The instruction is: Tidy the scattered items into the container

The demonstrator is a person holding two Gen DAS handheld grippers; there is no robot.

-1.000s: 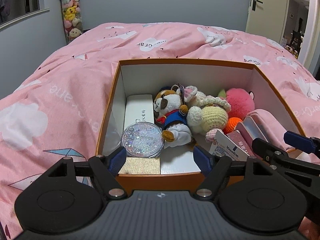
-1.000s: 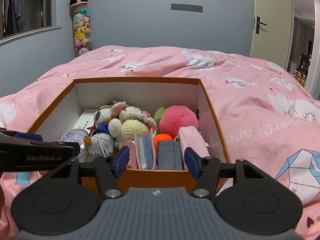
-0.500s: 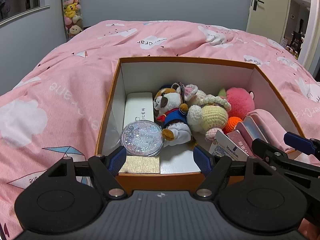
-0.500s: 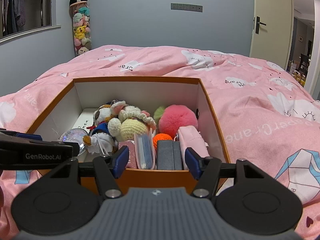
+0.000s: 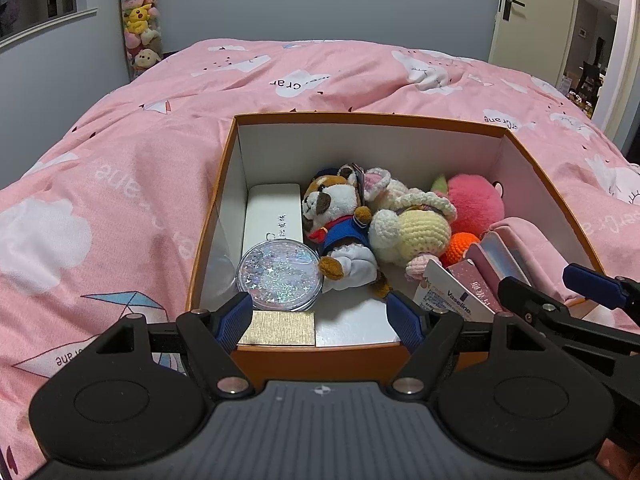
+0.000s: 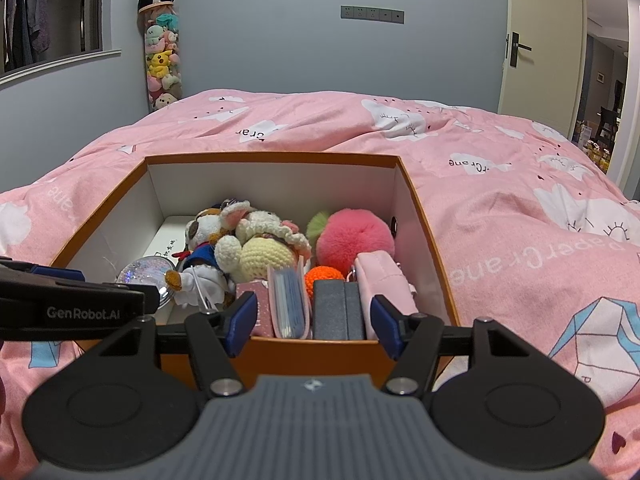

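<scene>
An orange box (image 5: pixel 368 118) (image 6: pixel 430 236) sits on the pink bed. It holds a glitter disc (image 5: pixel 279 275), a white case (image 5: pixel 273 220), a plush dog (image 5: pixel 334 216) (image 6: pixel 202 236), a crocheted doll (image 5: pixel 416 232) (image 6: pixel 266 254), a pink pompom (image 5: pixel 476 204) (image 6: pixel 354 236), an orange ball (image 5: pixel 462 248), a Vaseline tube (image 5: pixel 450 290), a pink pouch (image 6: pixel 380 276) and a dark case (image 6: pixel 338 308). My left gripper (image 5: pixel 320 316) is open and empty over the box's near edge. My right gripper (image 6: pixel 312 320) is open and empty at the near edge too.
The pink duvet (image 5: pixel 120 168) (image 6: pixel 520 200) surrounds the box. A tall tube of plush toys (image 6: pixel 162 60) stands at the far wall. A door (image 6: pixel 540 48) is at the far right.
The left gripper has tilted up and back slightly, so the box sits lower in its view. The right gripper is nearly still. Both stay open.
</scene>
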